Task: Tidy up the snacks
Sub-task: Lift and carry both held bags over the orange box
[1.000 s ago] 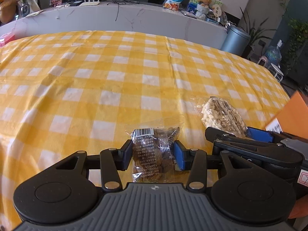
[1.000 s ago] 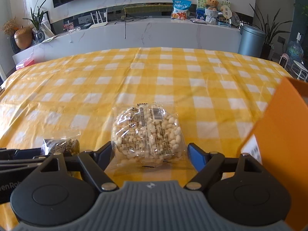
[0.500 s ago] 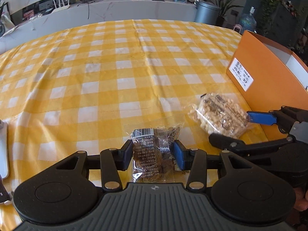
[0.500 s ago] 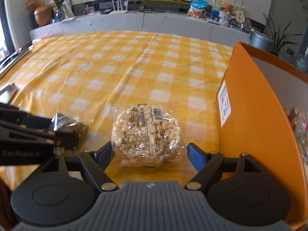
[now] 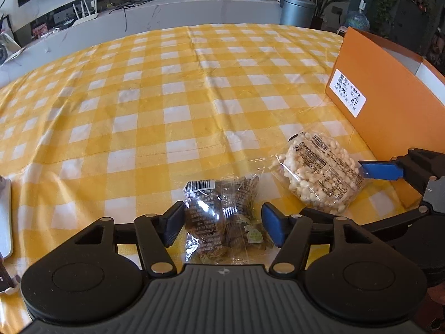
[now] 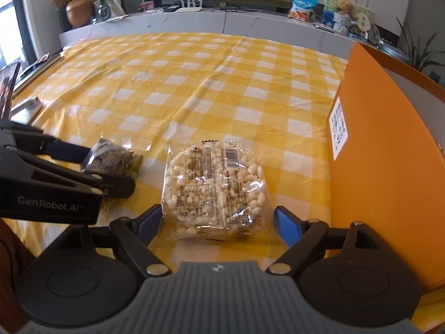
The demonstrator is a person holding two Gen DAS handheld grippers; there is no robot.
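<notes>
Left wrist view: both hand-held grippers' jaws are opening, left hand-held gripper (image 5: 222, 222) around the clear bag of brown snacks (image 5: 222, 220), right hand-held gripper (image 6: 217, 220) around the clear bag of white puffed snacks (image 6: 214, 189); both bags lie on the tabletop (image 5: 167, 97) beside the orange cardboard box (image 5: 383, 105), not yet inside.

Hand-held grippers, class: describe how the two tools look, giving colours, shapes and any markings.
Both share one build: a ribbed grey base, two round black discs, black linkage bars with silver pivots, and blue pads on the fingers. The left hand-held gripper bears white "GenRobot.AI" lettering on its side, seen from the right wrist. The right hand-held gripper shows no lettering here.

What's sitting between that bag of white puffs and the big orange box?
Only bare yellow checked tablecloth between the clear bag of white puffs and the orange cardboard box, seen in the right wrist view.
</notes>
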